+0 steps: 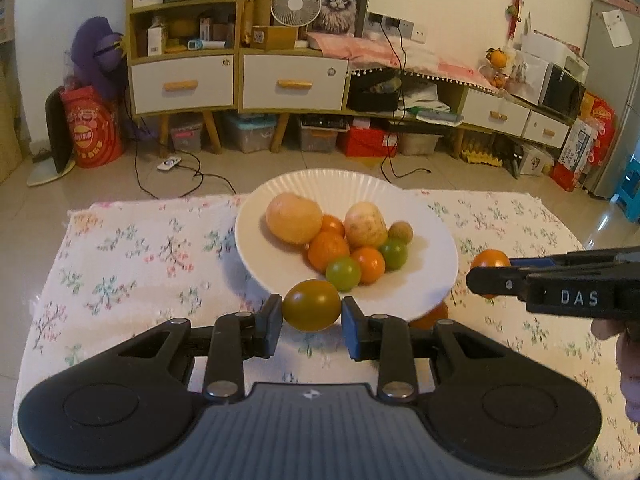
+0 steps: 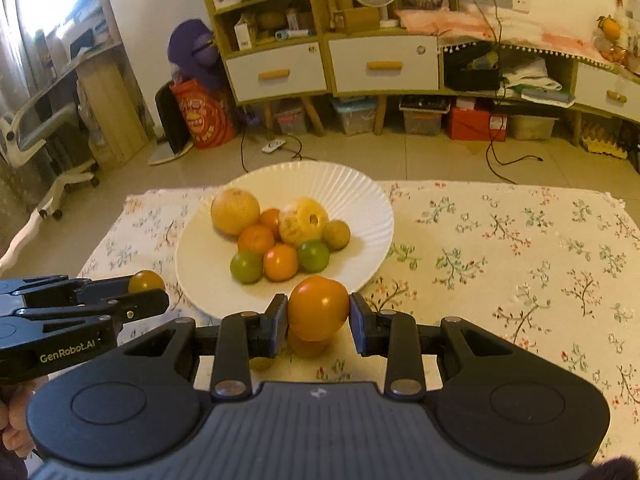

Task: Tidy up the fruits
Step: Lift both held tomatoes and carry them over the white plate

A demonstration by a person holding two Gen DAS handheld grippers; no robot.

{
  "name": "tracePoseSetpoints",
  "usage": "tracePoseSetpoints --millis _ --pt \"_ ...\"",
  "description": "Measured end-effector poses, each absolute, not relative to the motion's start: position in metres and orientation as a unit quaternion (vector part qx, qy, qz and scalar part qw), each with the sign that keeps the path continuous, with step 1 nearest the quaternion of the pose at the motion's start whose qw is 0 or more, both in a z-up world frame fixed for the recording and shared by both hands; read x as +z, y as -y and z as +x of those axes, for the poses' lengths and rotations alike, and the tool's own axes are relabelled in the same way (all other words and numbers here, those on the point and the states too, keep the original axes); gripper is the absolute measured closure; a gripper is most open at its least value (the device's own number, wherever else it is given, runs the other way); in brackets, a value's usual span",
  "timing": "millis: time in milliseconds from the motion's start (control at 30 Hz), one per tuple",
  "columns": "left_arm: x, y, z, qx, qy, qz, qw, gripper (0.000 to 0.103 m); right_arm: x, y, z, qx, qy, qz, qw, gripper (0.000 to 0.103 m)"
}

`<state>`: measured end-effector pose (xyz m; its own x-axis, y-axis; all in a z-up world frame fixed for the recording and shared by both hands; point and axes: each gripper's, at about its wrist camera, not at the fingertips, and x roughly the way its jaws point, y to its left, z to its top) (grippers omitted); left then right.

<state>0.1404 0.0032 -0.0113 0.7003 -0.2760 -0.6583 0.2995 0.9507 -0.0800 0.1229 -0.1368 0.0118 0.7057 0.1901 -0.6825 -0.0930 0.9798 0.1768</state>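
A floral tablecloth (image 1: 132, 264) fills the lower half of the frame. Along the far wall stands a wooden shelf unit with white drawers (image 1: 182, 84). On it, top centre, a white desk fan (image 1: 296, 3) sits beside a framed cat picture (image 1: 338, 6). A purple plush toy (image 1: 100, 54) slumps over a red bag (image 1: 92, 128) at upper left. A white office chair (image 2: 44, 136) shows at far left.
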Motion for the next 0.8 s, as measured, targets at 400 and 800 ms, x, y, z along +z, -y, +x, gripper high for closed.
tracePoseSetpoints --millis 400,800 --pt "-0.024 0.011 0.171 -0.141 -0.351 0.032 0.925 0.093 0.004 0.143 0.142 0.071 -0.362 0.074 0.926 0.073" --pt "-0.034 0.011 0.188 -0.137 -0.362 0.030 0.921 0.093 -0.005 0.140 0.158 0.082 -0.357 0.064 0.928 0.073"
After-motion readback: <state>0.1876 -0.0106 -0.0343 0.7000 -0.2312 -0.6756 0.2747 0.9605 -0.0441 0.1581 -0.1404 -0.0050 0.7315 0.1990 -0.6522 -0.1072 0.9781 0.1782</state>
